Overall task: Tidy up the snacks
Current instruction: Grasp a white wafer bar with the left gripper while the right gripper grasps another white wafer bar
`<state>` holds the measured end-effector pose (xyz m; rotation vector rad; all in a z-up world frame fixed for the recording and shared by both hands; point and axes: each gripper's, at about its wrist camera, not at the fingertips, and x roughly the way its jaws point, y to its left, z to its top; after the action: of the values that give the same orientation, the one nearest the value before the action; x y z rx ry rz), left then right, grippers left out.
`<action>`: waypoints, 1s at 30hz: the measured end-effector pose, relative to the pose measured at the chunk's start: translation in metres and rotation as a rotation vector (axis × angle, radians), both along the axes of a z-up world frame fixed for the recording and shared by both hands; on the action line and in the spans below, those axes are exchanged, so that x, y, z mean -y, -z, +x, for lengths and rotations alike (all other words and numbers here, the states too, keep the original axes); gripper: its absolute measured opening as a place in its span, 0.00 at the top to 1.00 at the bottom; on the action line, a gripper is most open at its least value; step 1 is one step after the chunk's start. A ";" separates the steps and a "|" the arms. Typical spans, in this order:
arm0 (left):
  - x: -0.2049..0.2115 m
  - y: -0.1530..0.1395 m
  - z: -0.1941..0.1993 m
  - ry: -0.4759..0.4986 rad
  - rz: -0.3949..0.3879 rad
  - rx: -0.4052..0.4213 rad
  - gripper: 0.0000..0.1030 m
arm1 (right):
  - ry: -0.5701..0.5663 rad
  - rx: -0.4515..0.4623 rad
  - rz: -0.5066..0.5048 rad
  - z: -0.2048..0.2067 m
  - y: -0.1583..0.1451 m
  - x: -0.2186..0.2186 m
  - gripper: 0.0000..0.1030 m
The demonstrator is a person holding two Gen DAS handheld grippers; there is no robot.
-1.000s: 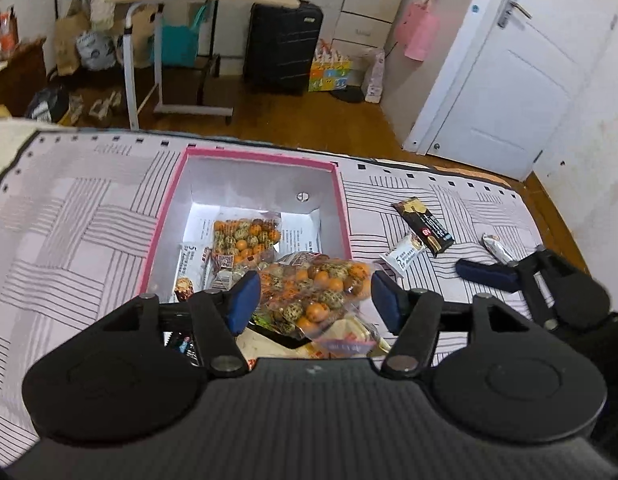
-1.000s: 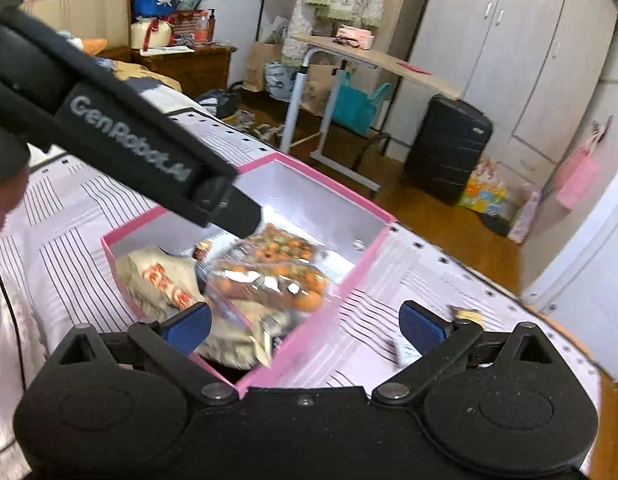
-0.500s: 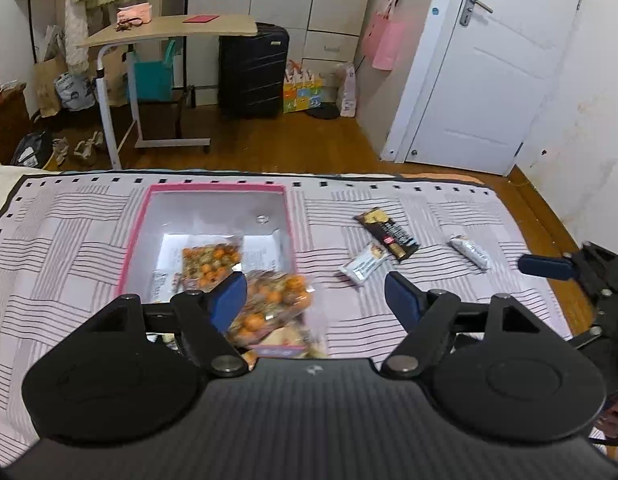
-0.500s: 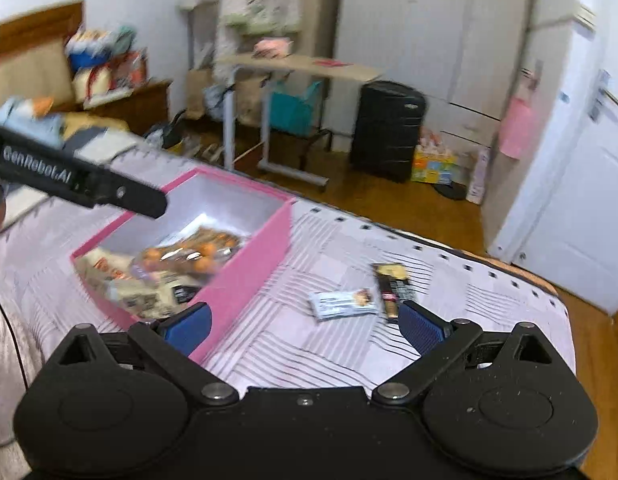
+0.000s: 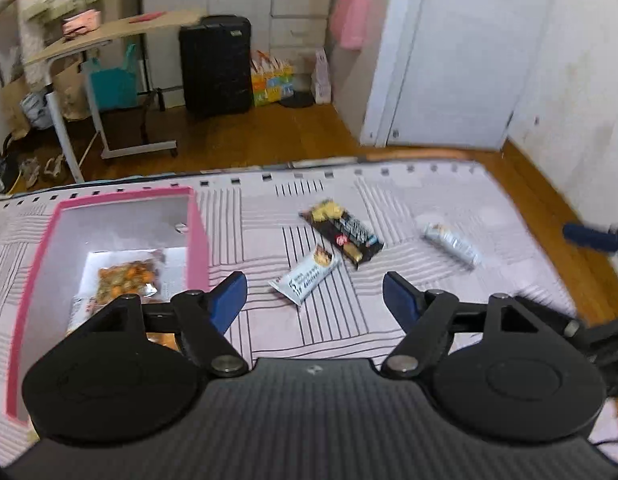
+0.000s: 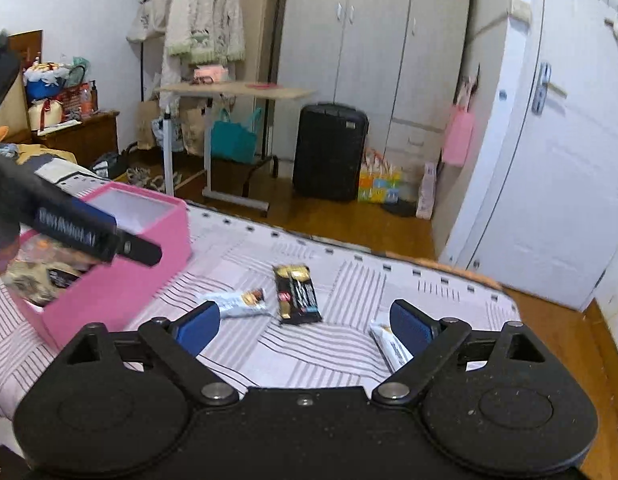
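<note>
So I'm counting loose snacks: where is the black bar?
The black bar lies on the striped bedspread right of the pink box, touching the white bar.

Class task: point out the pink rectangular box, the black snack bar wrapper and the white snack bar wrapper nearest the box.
Pink rectangular box [image 6: 121, 284], right wrist view, outer side wall.
Black snack bar wrapper [image 5: 343, 234], left wrist view, wrapper middle.
White snack bar wrapper [image 5: 305, 280], left wrist view, printed front.

A bedroom with a warm wooden floor [image 6: 349, 220] and plain white walls [image 5: 581, 80]. A white door [image 6: 557, 184] with a metal handle stands at the right, beside pale wardrobes [image 6: 373, 48]. A black suitcase [image 6: 329, 152] sits before them, near a wheeled side table [image 6: 237, 92]. A cardigan [image 6: 205, 20] hangs on a rack above a dark wooden nightstand [image 6: 85, 136].
</note>
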<state>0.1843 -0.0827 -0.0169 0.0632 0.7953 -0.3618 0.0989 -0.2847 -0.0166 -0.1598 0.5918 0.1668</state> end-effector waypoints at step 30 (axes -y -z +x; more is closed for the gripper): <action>0.044 0.148 0.106 -0.088 0.066 -0.183 0.64 | 0.166 -0.240 0.092 0.119 0.142 0.075 0.64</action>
<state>0.2901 -0.1269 -0.1650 0.0576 0.9875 -0.2603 0.2181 -0.3601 -0.1589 -0.0008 0.8313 0.0520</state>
